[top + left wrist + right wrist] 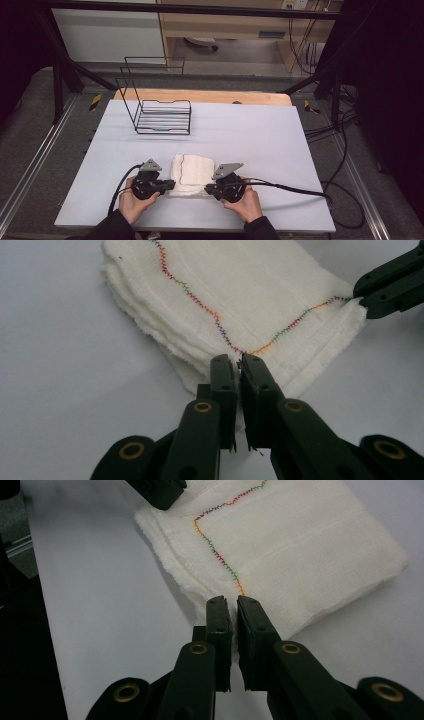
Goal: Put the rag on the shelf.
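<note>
A folded white cloth [192, 172] with a wavy multicoloured stitch line lies near the table's front edge, between my two grippers. My left gripper [171, 186] is shut on the cloth's near left edge; in the left gripper view its jaws [239, 362] pinch the layered cloth [250, 285]. My right gripper [207, 190] is shut on the near right edge, and its jaws [234, 602] clamp the cloth [300, 535] just below the stitching. Each gripper view also shows the other gripper's tip on the cloth: the right gripper [367, 297] and the left gripper [160, 492].
A black wire rack [162, 117] stands at the back left of the white table [250, 130]. A wooden strip [200, 95] runs along the far edge. A black cable [300, 190] trails right from the right gripper. Metal frame posts flank the table.
</note>
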Available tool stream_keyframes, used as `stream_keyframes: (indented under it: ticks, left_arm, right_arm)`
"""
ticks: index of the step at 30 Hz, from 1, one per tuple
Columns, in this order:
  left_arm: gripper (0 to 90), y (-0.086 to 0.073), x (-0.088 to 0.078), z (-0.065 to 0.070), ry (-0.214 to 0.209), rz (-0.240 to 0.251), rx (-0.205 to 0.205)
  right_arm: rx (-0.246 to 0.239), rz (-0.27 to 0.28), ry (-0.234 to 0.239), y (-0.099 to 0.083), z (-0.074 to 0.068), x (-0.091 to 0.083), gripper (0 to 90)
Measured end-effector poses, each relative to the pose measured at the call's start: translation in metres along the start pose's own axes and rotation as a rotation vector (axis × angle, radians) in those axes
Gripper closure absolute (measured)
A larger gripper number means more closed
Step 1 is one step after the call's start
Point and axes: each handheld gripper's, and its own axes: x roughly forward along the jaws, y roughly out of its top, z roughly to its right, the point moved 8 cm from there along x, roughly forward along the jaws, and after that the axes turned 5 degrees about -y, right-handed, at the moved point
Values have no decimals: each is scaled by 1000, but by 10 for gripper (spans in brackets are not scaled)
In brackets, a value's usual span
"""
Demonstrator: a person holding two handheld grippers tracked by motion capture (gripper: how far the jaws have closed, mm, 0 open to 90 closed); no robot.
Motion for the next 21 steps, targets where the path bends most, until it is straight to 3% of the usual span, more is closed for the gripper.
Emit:
stream_keyframes:
  ticks: [6, 10, 14, 18, 21]
  left_arm:
    - [826, -1, 3, 2, 16, 2, 13]
    - [705, 6, -4, -4, 38, 38, 34]
    - [534, 30, -12, -26, 92, 94, 46]
    - [399, 45, -1, -45, 108, 85, 28]
    - [368, 51, 12, -58, 135, 69, 16]
  right_arm:
    - [8, -8, 9, -8, 2, 3, 803]
    - [21, 36, 4, -3, 5, -4, 687]
    - [63, 99, -44, 4, 21, -15, 538]
    - [107, 123, -109, 7, 40, -16, 383]
    - [137, 128, -148, 7, 52, -15, 298]
